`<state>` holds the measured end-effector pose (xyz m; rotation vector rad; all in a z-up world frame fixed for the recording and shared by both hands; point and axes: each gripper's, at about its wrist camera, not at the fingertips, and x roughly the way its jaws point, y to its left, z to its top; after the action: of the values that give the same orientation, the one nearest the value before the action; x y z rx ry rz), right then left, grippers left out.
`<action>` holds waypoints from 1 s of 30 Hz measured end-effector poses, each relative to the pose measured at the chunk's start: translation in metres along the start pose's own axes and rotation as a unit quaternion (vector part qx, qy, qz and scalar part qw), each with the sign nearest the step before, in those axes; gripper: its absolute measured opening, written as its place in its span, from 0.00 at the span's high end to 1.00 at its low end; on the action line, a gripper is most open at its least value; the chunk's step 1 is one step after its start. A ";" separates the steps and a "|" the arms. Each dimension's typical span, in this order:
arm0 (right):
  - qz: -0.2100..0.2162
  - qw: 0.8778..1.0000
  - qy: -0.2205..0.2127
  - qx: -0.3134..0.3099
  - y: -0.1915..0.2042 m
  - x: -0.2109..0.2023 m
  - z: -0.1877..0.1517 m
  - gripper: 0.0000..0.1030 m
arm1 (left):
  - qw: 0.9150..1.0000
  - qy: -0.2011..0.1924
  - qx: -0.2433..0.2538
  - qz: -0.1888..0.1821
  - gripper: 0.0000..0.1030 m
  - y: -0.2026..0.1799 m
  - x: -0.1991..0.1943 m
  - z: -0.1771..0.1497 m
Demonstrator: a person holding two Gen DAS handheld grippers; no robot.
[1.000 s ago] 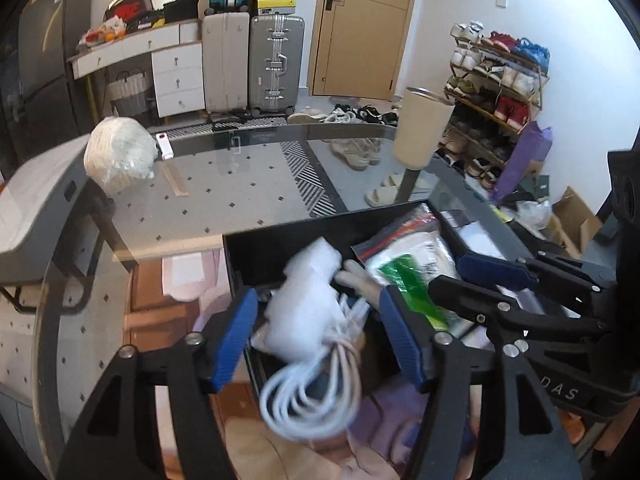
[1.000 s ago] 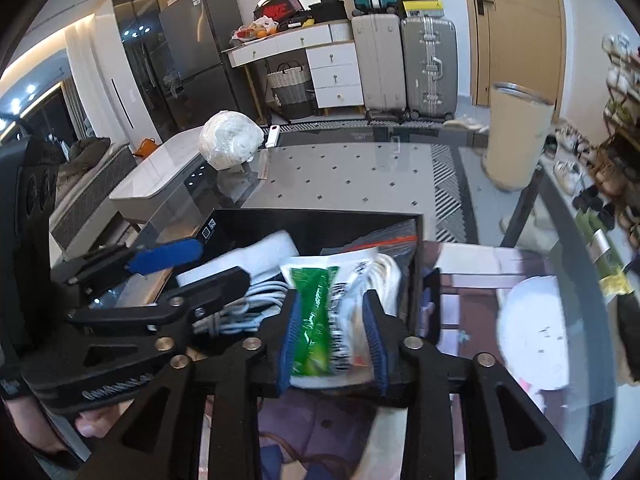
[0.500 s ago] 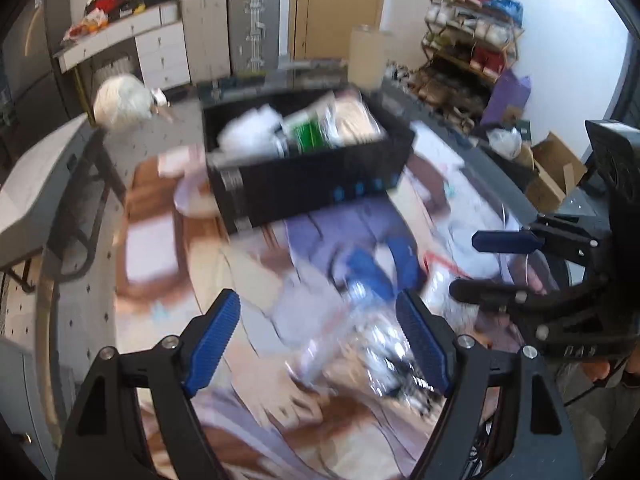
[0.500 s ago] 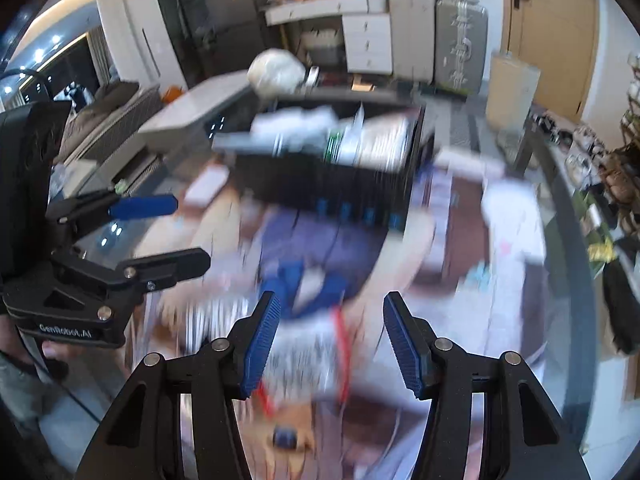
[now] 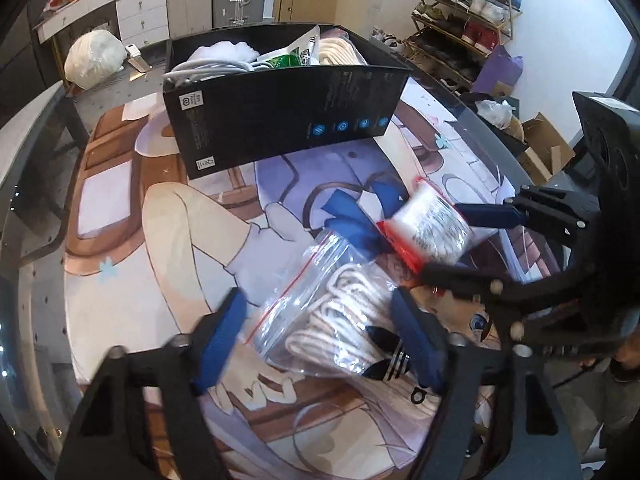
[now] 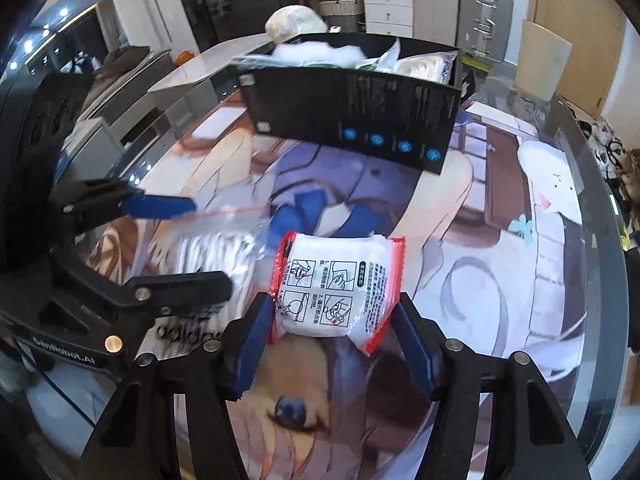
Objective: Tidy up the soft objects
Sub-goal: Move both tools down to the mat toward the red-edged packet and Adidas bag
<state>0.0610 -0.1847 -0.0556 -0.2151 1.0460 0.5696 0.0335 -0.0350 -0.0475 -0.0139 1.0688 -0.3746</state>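
Note:
A black box [image 5: 280,104] stands at the far side of the printed mat [image 5: 168,240], holding white cables, a green-white packet and other soft items; it also shows in the right wrist view [image 6: 352,108]. My left gripper [image 5: 320,336] is open around a clear zip bag of white rope [image 5: 332,320] that lies on the mat. My right gripper [image 6: 334,344] is open around a red-edged white packet [image 6: 336,284], which also shows in the left wrist view [image 5: 432,228]. The zip bag appears blurred in the right wrist view [image 6: 212,248].
A white bundle [image 5: 94,58] lies on the glass table beyond the box. Suitcases, drawers, a door and a shoe rack [image 5: 464,20] stand behind. The table's right edge [image 6: 600,240] curves close by. A cardboard box [image 5: 544,148] sits on the floor.
Both grippers let go of their items in the box, pulled back toward me and came down open around the zip bag and the red-edged packet on the mat.

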 end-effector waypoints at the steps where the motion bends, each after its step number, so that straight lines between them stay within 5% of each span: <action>1: -0.007 1.000 -0.003 0.001 -0.001 0.000 0.004 0.41 | 1.000 0.003 0.001 -0.003 0.33 0.003 0.001 0.002; 7: -0.005 1.000 -0.012 0.006 0.002 -0.006 0.008 0.41 | 0.998 -0.005 0.040 0.058 0.53 0.012 0.017 0.024; 9: -0.003 1.000 -0.017 0.007 0.002 -0.009 0.010 0.41 | 0.996 -0.005 0.051 0.077 0.49 0.011 0.023 0.032; 11: -0.003 1.000 -0.017 0.007 0.001 -0.010 0.014 0.41 | 0.999 -0.006 0.019 0.051 0.49 0.016 0.021 0.037; 18: -0.010 0.999 -0.031 0.019 -0.007 -0.020 0.014 0.38 | 0.999 -0.004 0.048 0.010 0.21 -0.009 -0.020 0.001; 23: -0.014 0.999 -0.030 0.021 -0.008 -0.018 0.017 0.38 | 0.999 0.035 -0.010 -0.027 0.19 -0.008 -0.016 -0.027; 30: 0.005 1.000 -0.019 0.007 0.006 -0.006 0.024 0.37 | 0.999 0.030 -0.020 0.000 0.15 0.017 -0.003 -0.004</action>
<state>0.0734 -0.1715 -0.0382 -0.1865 1.0143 0.5744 0.0333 -0.0177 -0.0500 -0.0385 1.1356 -0.3548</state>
